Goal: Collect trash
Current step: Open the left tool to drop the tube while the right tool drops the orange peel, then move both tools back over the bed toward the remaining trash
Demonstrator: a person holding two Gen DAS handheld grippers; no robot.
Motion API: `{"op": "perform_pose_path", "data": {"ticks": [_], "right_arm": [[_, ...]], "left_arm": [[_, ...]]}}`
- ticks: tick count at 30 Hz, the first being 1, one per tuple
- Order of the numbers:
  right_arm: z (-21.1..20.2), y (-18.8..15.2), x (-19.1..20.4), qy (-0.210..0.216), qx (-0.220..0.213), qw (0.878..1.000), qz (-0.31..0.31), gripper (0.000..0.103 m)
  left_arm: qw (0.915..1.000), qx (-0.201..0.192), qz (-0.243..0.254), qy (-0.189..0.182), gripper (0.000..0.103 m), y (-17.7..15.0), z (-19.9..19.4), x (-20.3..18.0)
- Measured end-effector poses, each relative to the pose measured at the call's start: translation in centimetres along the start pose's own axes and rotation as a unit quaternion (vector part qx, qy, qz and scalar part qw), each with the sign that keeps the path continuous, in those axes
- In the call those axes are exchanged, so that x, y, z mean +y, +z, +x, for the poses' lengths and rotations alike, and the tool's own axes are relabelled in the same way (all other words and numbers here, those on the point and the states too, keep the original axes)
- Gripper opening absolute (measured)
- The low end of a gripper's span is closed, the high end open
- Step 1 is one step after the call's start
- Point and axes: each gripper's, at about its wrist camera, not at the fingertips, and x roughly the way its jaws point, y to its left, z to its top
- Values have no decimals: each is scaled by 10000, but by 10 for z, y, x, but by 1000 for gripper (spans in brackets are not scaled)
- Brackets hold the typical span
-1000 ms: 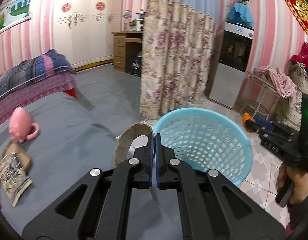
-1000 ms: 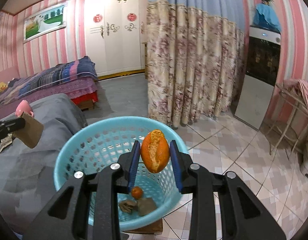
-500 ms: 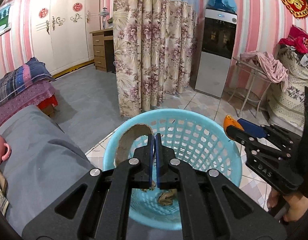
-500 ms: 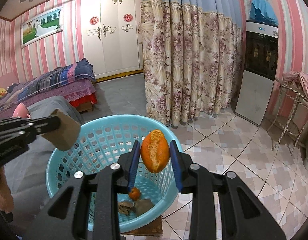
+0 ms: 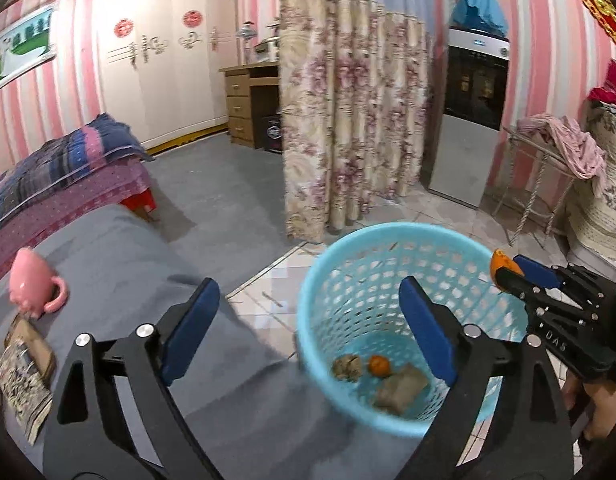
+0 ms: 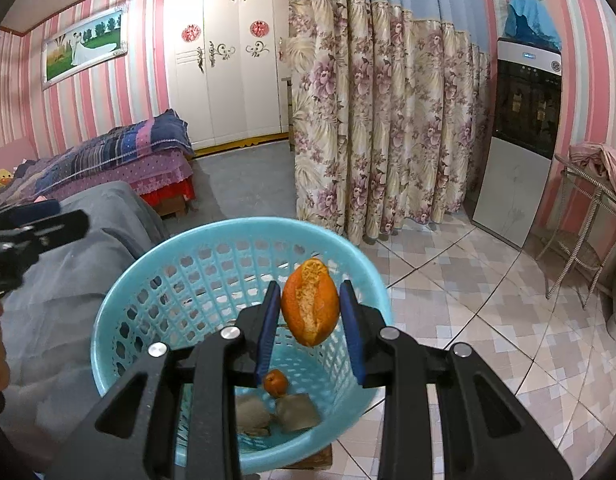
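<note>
Pink-striped bedroom, blue basket (image 6: pixel 119 320) under right gripper (image 6: pixel 310 312) clamping orange peel (image 6: pixel 310 300); left gripper (image 5: pixel 308 320) opening, empty.

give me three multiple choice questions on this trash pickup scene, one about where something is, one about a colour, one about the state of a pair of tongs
1. Where does the pink mug stand?
A. on the grey cover, left of the basket
B. inside the basket
C. on the tiled floor

2. What colour is the basket?
A. red
B. light blue
C. white

3. What is the state of the right tongs?
A. wide open and empty
B. shut on an orange peel
C. shut on a paper bag

Answers:
1. A: in the left wrist view the mug sits on the grey cover, well left of the basket.
2. B: its perforated wall and rim are light blue in both views.
3. B: the orange peel is pressed between the blue pads above the basket; the left tongs are the ones opening, with nothing between them.
</note>
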Motion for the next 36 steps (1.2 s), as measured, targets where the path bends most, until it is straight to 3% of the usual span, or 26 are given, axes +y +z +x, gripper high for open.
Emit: {"op": "perform_pose_path", "data": {"ticks": [11,14,16,19,22,30,36], "right_arm": [[14,13,37,57,-60,10000,-8,32],[17,18,47,66,-58,10000,-16,52],[15,22,58,69,-119,9999,-95,71],[8,28,69,-75,-278,9995,-158,88],[2,30,80,-116,-322,9993,-122,96],[-11,32,111,-72,-301,9995,-78,98],[-21,27,158,222,-308,9989,-277,98]], "left_arm": [[9976,-58,-551,426,96,-17,-36,56],[9963,-127,-642,556,96,-21,-49,71],[9954,-168,-693,640,97,-23,-57,81],[9937,-204,-810,750,97,-25,-70,100],[9917,-238,-935,850,97,-27,-82,118],[9859,-320,-1095,1228,97,-38,-120,160],[9786,-234,-1366,1522,97,-62,-145,200]]}}
